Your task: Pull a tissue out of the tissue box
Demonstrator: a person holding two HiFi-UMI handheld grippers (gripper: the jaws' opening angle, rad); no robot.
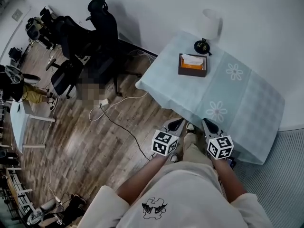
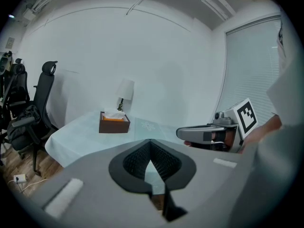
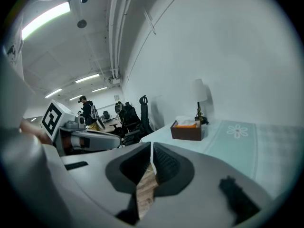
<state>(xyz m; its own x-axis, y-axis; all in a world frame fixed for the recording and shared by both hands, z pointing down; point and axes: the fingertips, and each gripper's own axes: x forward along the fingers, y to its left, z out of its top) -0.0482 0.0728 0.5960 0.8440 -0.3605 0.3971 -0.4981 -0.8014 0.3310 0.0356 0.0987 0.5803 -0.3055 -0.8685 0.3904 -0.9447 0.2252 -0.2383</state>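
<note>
Spotting tissue box (image 1: 192, 65) at upper centre of head view, sitting flat on far part of table (image 1: 247, 103), long axis running left-right in frame, opening facing up, white tissue (image 1: 192, 59) poking out the top

Seeing left gripper (image 1: 176, 124) and right gripper (image 1: 208, 124) side by side at lower centre, at near table edge, well apart from box, both pointing toward it. Reading both jaw pairs as closed tip to tip, gripping nothing

Finding only bare cloth lying between grippers and box. Noting lamp (image 1: 209, 25) with white shade and dark base just behind box, black office chair (image 1: 102, 32) at upper left, cable (image 1: 118, 122) trailing across wood-plank floor (image 1: 85, 141)

Noting box as brown, rectangular, orange inside; cloth as pale mint, checked, carrying white flower prints (image 1: 216, 110); jaw pads as dark and ribbed
</note>
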